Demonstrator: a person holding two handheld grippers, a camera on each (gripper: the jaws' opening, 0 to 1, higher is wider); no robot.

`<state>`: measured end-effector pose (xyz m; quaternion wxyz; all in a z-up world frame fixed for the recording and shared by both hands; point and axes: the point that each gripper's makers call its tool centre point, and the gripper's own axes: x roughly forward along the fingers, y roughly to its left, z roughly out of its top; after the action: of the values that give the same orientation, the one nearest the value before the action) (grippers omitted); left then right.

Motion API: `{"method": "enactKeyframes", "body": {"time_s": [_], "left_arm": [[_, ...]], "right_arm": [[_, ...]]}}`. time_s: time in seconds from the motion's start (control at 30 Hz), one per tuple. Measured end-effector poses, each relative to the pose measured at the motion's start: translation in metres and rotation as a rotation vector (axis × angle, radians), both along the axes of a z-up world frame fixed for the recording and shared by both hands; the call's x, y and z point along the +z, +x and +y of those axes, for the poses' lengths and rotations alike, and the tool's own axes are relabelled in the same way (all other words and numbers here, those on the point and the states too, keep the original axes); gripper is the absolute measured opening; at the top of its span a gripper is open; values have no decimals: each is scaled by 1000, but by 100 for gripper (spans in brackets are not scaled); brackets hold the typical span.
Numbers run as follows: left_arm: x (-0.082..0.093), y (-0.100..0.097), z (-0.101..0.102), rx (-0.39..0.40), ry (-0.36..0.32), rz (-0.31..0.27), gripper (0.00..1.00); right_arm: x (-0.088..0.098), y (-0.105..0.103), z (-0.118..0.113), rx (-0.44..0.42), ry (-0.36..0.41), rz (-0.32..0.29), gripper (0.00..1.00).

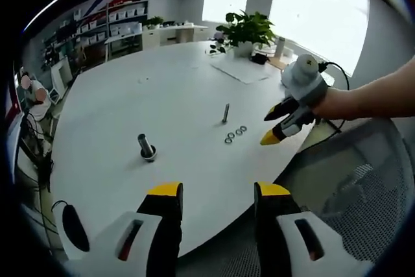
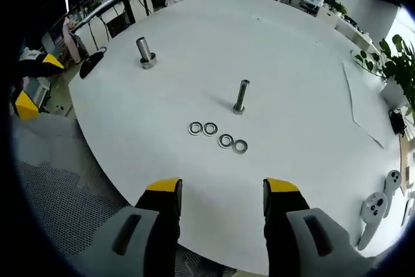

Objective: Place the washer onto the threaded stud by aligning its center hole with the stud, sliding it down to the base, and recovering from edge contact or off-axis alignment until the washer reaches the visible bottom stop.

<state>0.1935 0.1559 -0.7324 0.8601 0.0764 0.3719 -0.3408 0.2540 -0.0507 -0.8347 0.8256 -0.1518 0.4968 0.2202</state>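
A slim threaded stud (image 2: 240, 95) stands upright mid-table, also seen as stud (image 1: 225, 113). Several steel washers (image 2: 218, 135) lie flat in a row just in front of it; the same washers (image 1: 235, 133) show small in the left gripper view. My right gripper (image 2: 222, 189) is open and empty, hovering over the table edge short of the washers; it enters the left gripper view from the right as gripper (image 1: 268, 128). My left gripper (image 1: 218, 192) is open and empty near the table's edge, and shows at the left rim as gripper (image 2: 35, 84).
A thicker stud on a round base (image 2: 144, 52) stands apart at the far left, also (image 1: 146, 147). A potted plant (image 1: 246, 30), a paper sheet (image 2: 363, 102) and white controllers (image 2: 379, 205) sit on the white round table (image 2: 298, 43). A mesh chair (image 1: 350, 192) is beside it.
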Motion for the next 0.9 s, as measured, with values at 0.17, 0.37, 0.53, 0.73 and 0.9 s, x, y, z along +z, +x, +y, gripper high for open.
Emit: {"method": "enactKeyframes", "body": {"time_s": [0.17, 0.37, 0.53, 0.73, 0.9], "left_arm": [[-2, -1, 1, 0, 12, 4, 43], [-4, -2, 1, -1, 15, 13, 43], [-7, -3, 2, -1, 22, 26, 42], [-9, -4, 4, 2, 29, 35, 42], [-10, -4, 4, 5, 30, 41, 41]], "right_arm": [[3, 6, -2, 8, -5, 2, 50], [-2, 11, -5, 48, -18, 17, 44], [-10, 16, -8, 76, -40, 36, 41], [-18, 27, -4, 153, -61, 55, 30], [-20, 40, -2, 173, -57, 63, 27]]}}
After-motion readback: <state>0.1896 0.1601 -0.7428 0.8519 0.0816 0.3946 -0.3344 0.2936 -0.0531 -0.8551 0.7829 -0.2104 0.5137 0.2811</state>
